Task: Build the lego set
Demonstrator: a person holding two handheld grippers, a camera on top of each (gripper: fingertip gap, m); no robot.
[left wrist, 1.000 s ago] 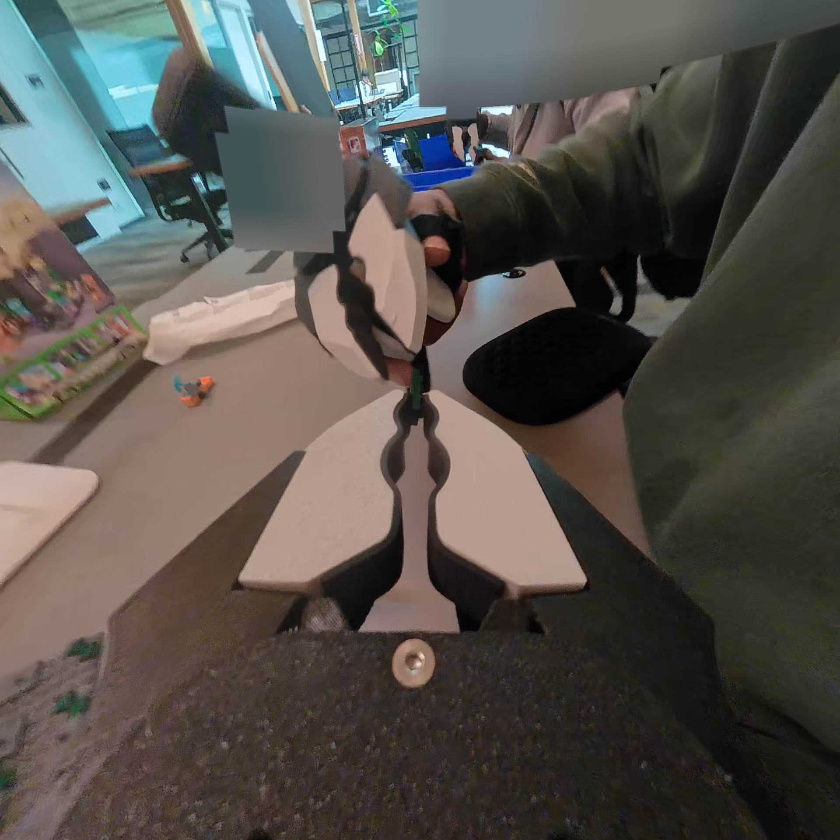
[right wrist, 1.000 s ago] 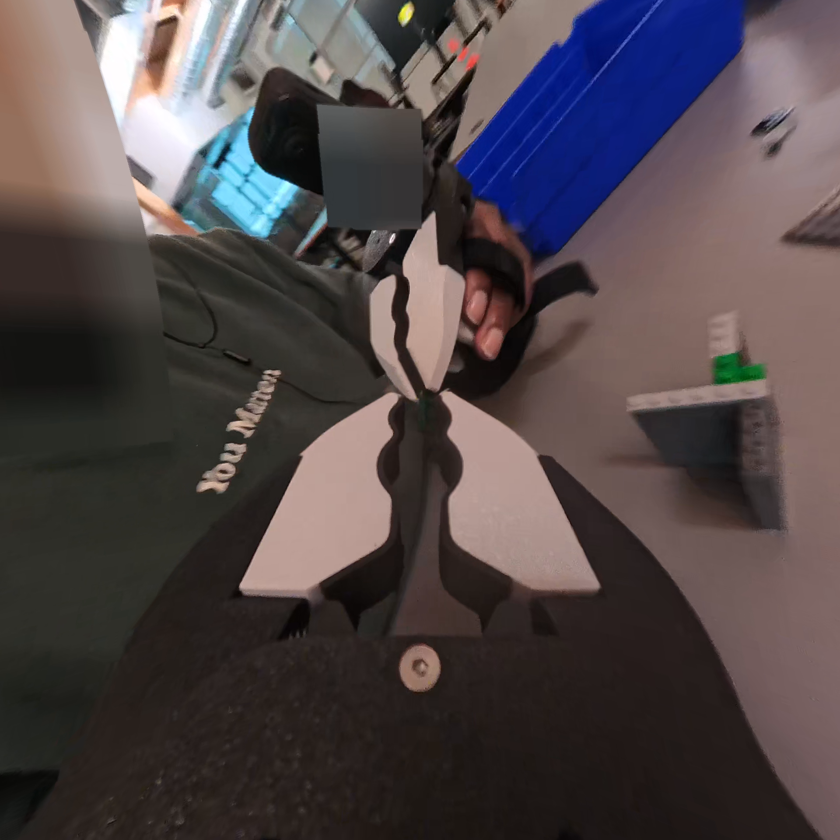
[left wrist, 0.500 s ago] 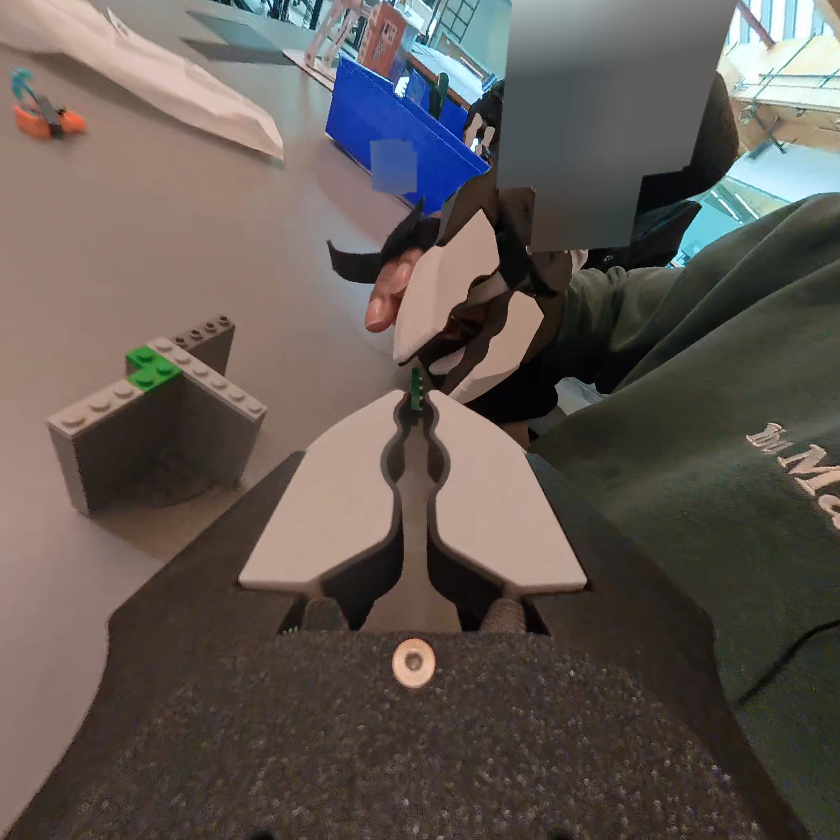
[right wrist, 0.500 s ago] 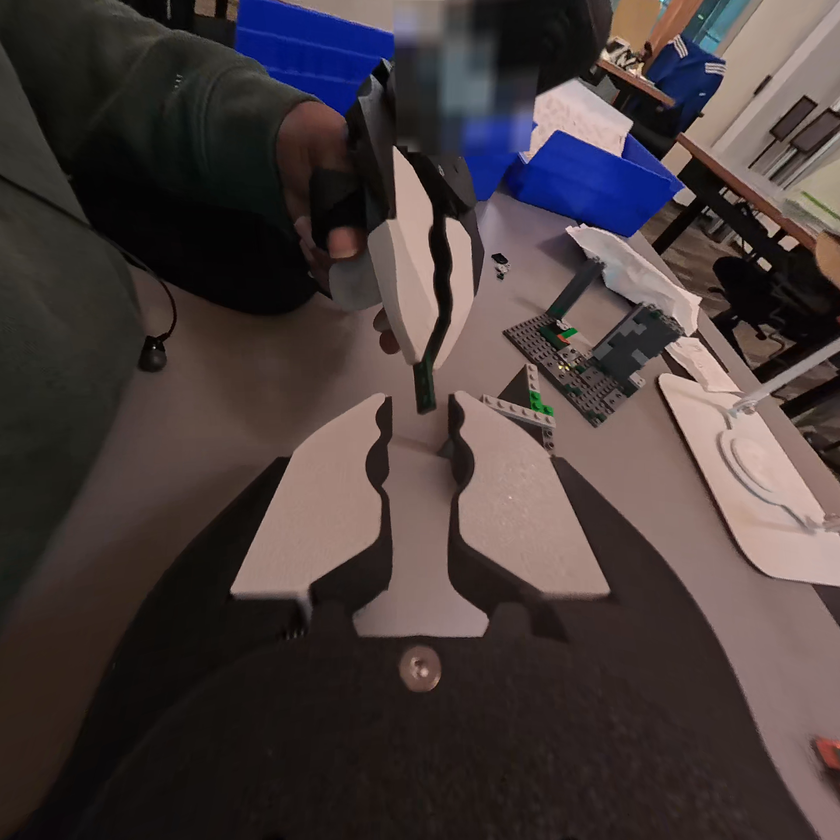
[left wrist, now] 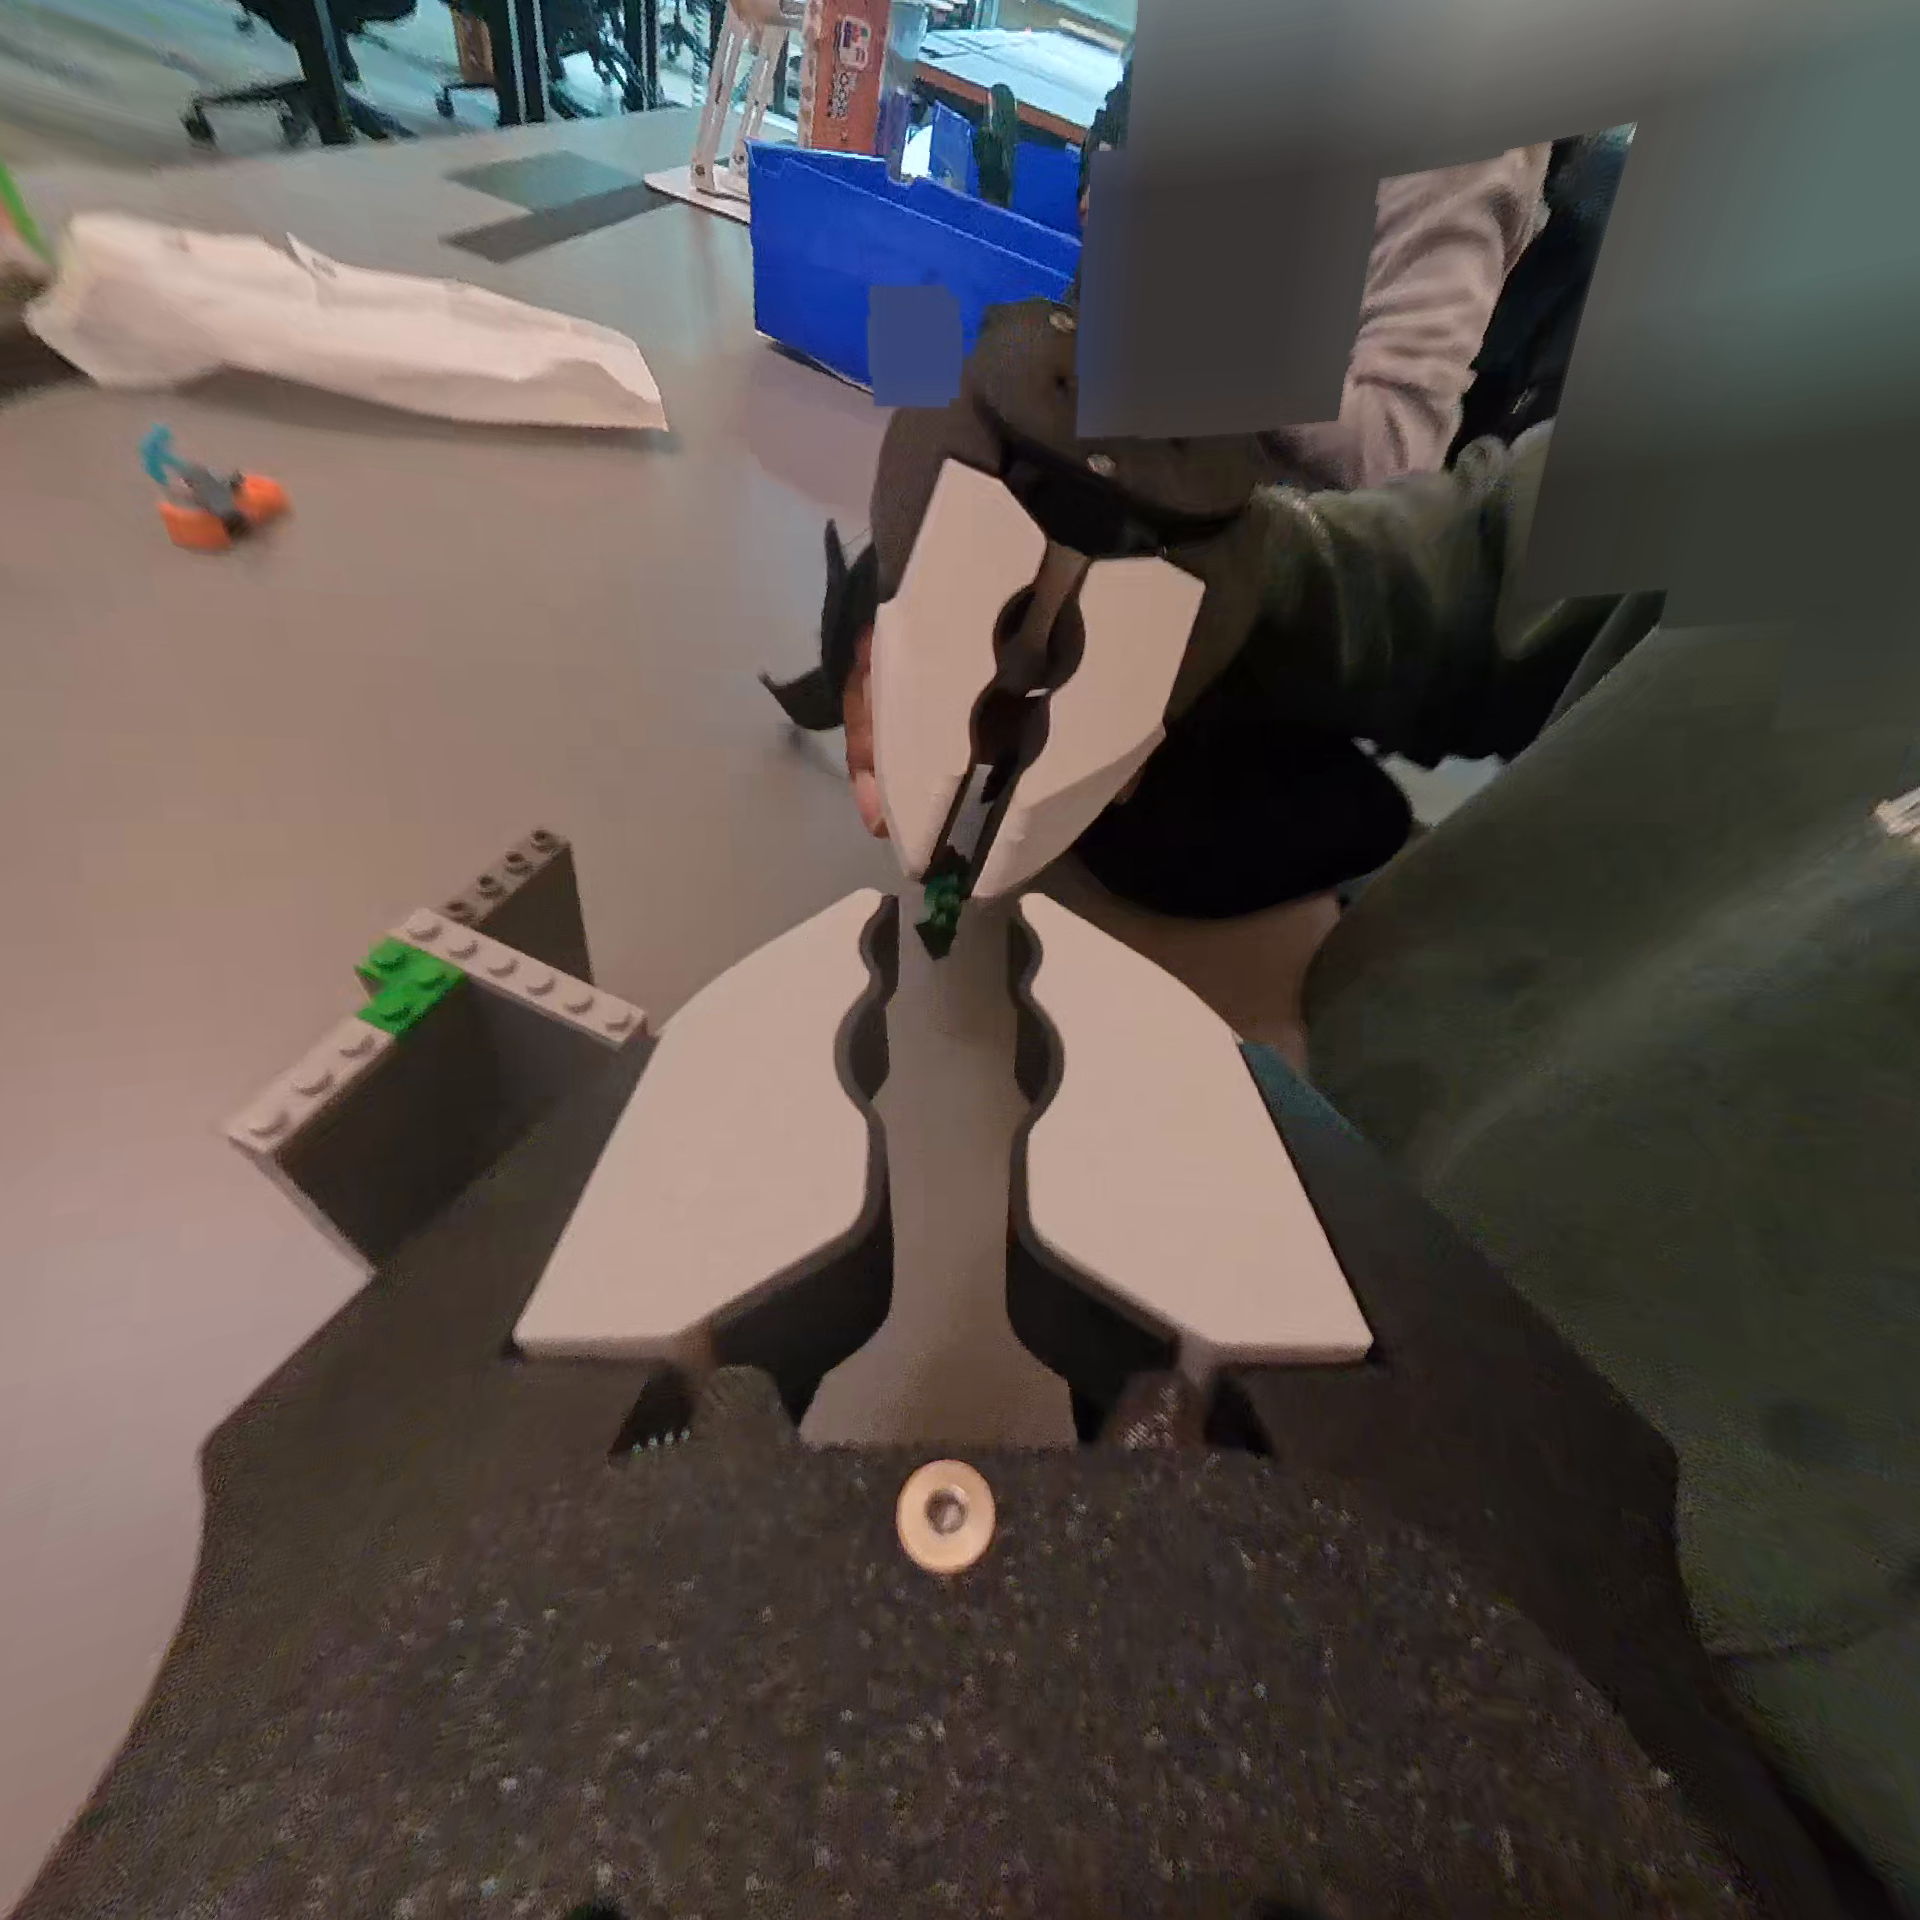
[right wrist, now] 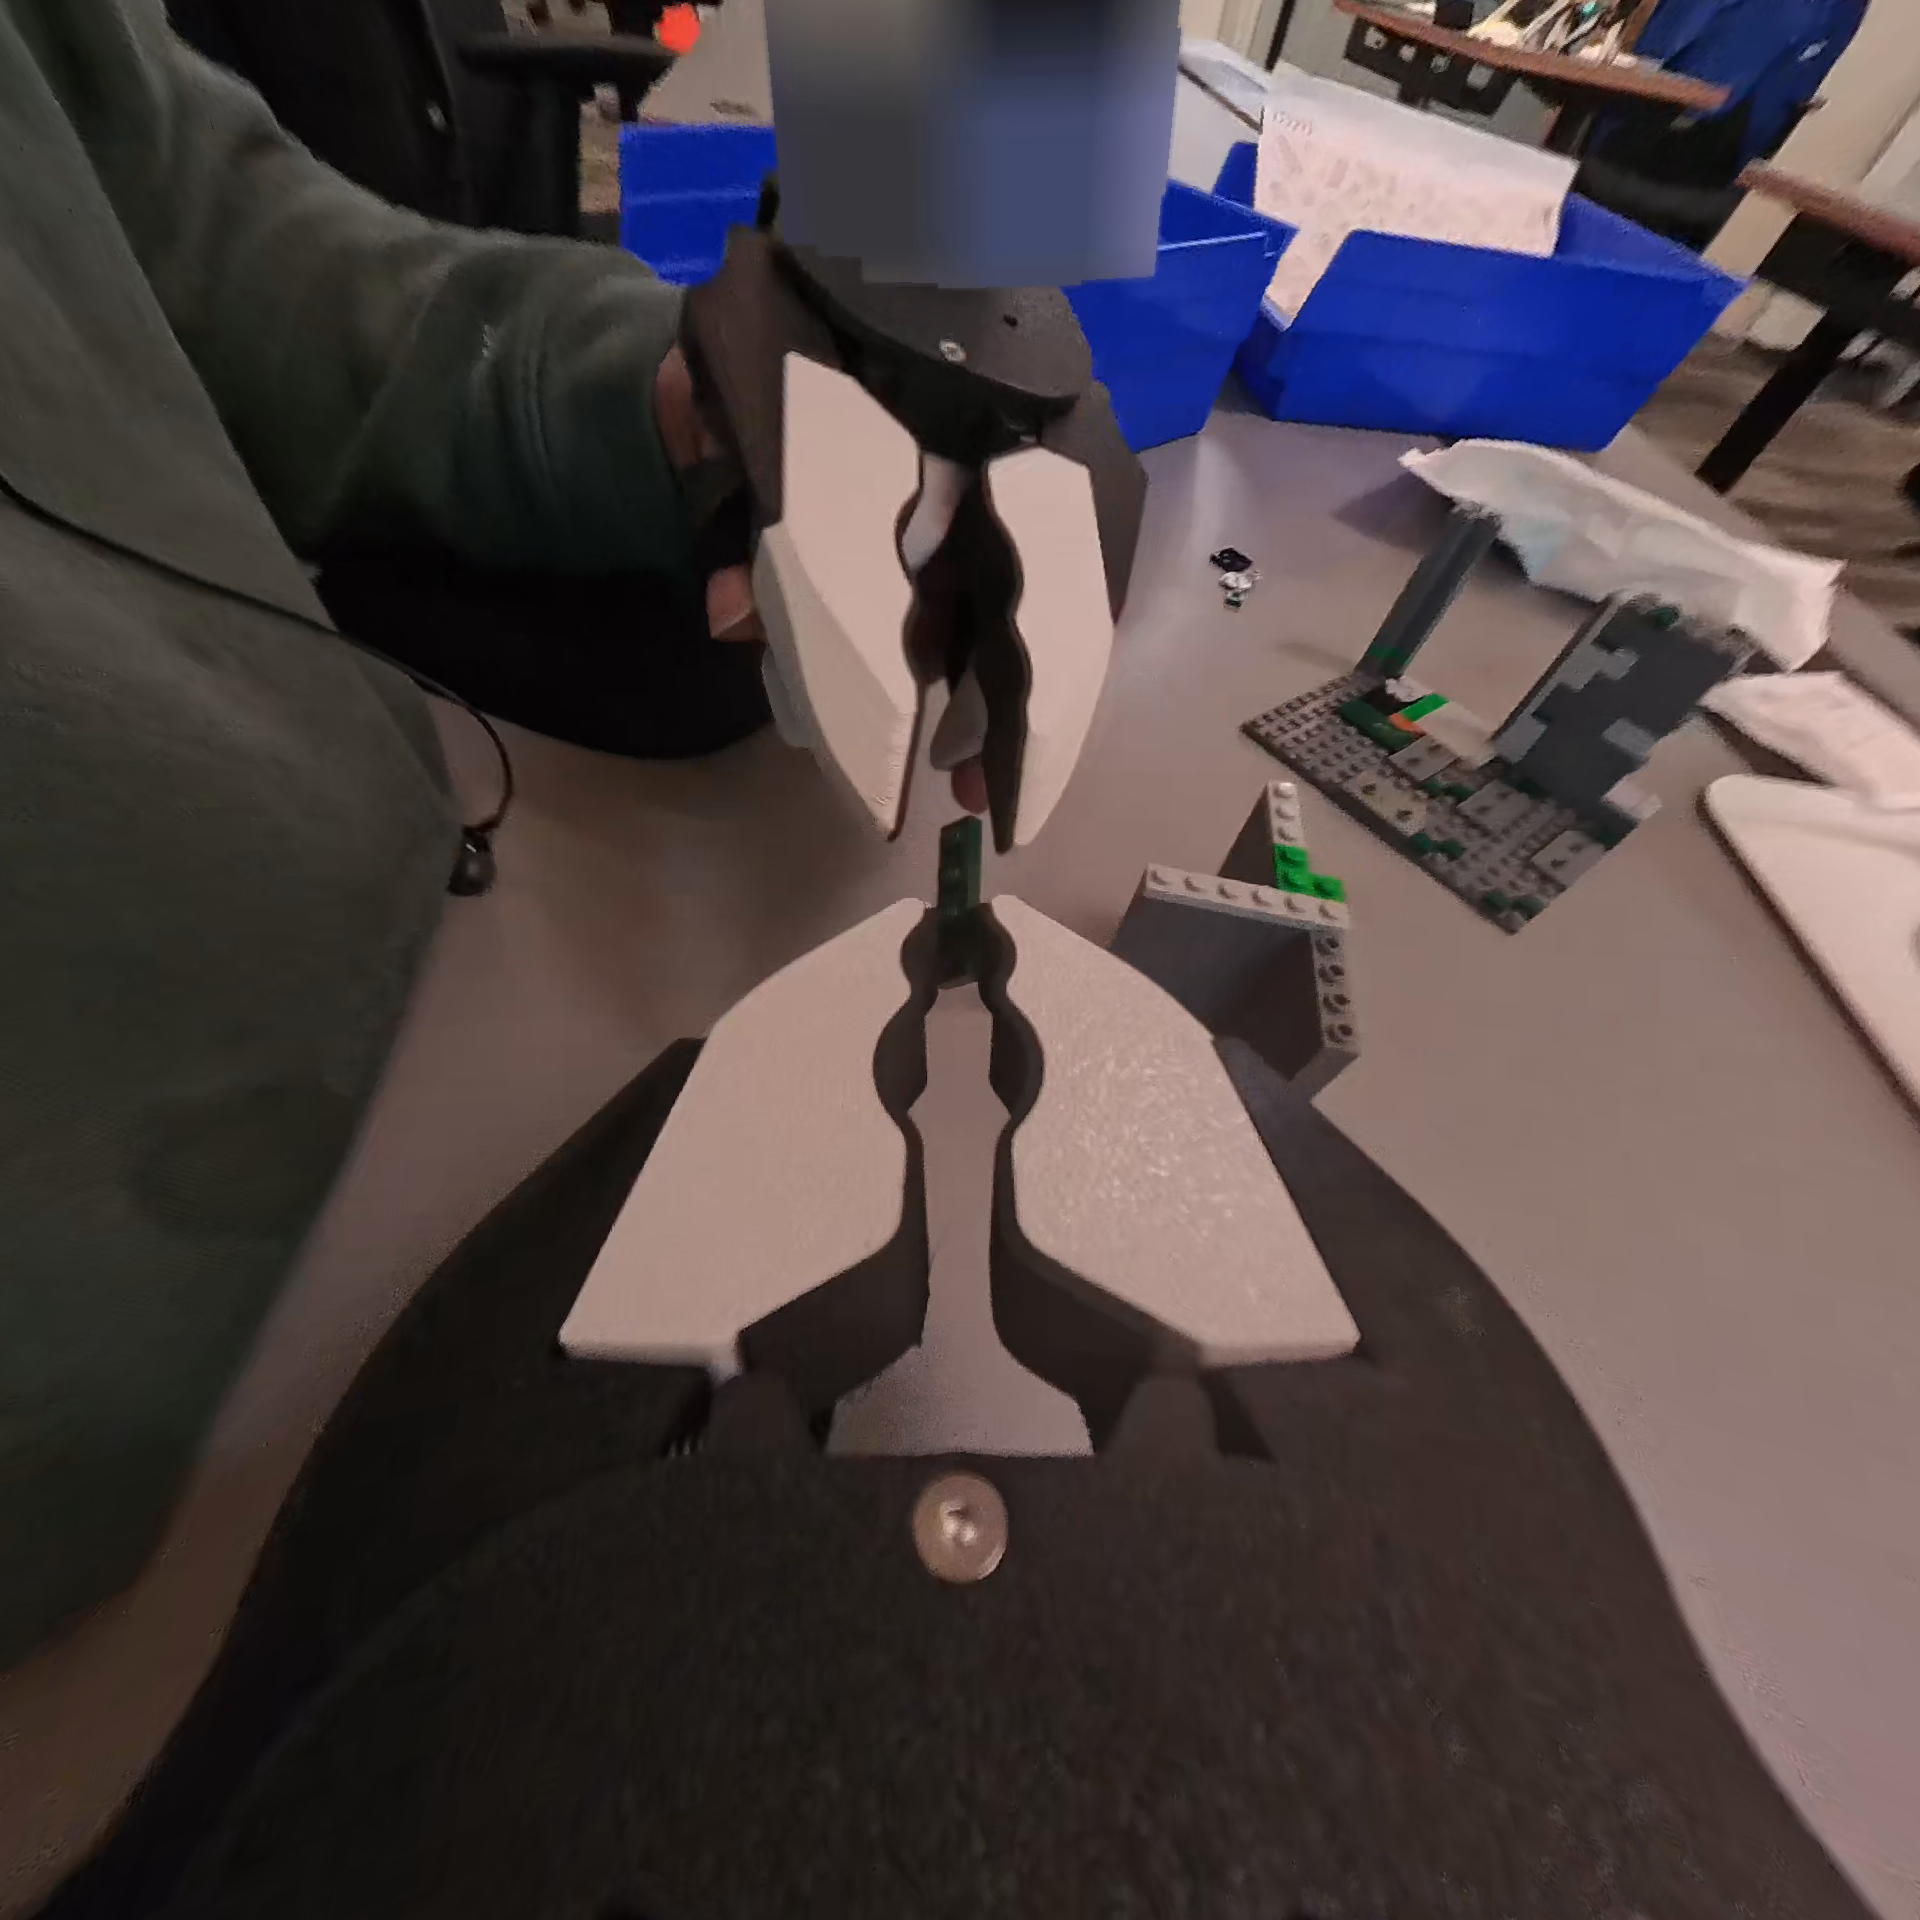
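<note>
a: how are the claws set?
b: the right gripper (right wrist: 958, 914) is pinched on a dark green lego piece (right wrist: 958, 878); the left gripper (left wrist: 943, 904) is spread, holding nothing.
a: which step is in hand?
b: a handover seems finished; next, the piece is likely to be carried right to the grey corner wall (right wrist: 1252, 935), studs to be lined up.
a: its long axis?
b: pointed away along the fingers, above the table (right wrist: 1558, 1195).

Big grey table (left wrist: 436, 665), blue bins (right wrist: 1475, 312) around 1 o'clock, office chairs (left wrist: 260, 62) way back at 11, wooden desk (right wrist: 1538, 62) behind.
</note>
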